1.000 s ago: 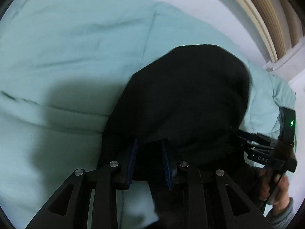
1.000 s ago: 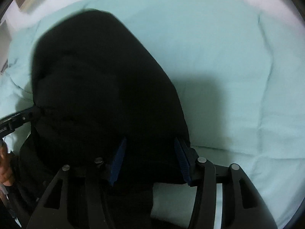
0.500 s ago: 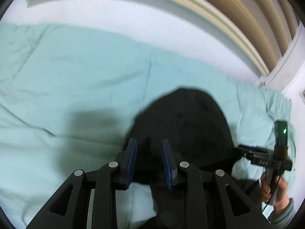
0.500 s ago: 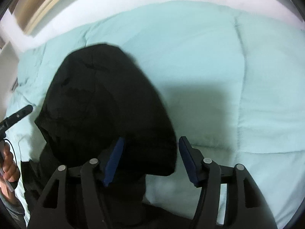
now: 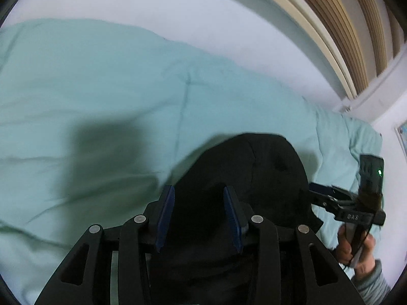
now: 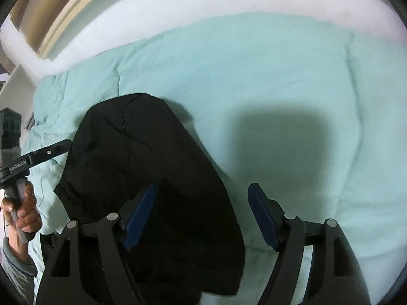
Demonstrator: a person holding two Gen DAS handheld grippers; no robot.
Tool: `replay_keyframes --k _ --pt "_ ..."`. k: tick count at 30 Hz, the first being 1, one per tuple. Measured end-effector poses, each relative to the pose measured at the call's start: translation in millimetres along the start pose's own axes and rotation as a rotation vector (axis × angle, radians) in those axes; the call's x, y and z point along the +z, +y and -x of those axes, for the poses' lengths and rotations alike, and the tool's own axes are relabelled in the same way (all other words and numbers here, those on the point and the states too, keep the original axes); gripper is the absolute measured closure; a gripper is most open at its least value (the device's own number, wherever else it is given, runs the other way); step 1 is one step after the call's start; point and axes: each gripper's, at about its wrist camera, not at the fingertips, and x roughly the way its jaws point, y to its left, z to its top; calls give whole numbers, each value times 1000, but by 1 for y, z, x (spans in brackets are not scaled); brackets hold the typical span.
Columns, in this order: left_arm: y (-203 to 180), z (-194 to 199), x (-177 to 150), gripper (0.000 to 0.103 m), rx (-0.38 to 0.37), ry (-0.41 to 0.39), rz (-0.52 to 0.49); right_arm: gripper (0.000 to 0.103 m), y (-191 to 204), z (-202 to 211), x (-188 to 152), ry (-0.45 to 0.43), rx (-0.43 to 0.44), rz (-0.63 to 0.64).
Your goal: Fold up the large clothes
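A black garment (image 5: 254, 172) lies in a folded heap on a pale green duvet (image 5: 101, 89). My left gripper (image 5: 198, 213) hovers over its near edge. Its jaws are opening, and dark cloth shows in the gap below the blue pads, which do not press on it. In the right wrist view the same black garment (image 6: 142, 157) spreads under my right gripper (image 6: 201, 216). Those jaws are also opening, wide. The left pad is over the cloth and the right pad stands clear over the duvet (image 6: 254, 76).
Each gripper shows in the other's view, held by a hand (image 5: 356, 249) (image 6: 23, 211) in a grey sleeve. White bedding or wall and a wooden slatted panel (image 5: 356, 25) (image 6: 51, 12) lie beyond the duvet.
Both grippers have lifted and drawn back, so the garment looks smaller and lower in each view. Both pairs of jaws have widened and let go of the cloth.
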Motion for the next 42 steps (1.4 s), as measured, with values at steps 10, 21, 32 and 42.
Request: replay_keyframes --k 10,21,32,42 --pt "11 -42 6 62 -147 80 49 26 19 -50 -5 52 126 76" --pt "-19 -42 -3 90 -52 50 -50 65 20 -34 2 19 150 55" --pt "-103 111 -56 94 -52 -197 -280 82 92 110 -51 -219 38 284" --pt "-163 242 -194 94 -1 -275 -395 82 157 225 -179 -360 -40 356"
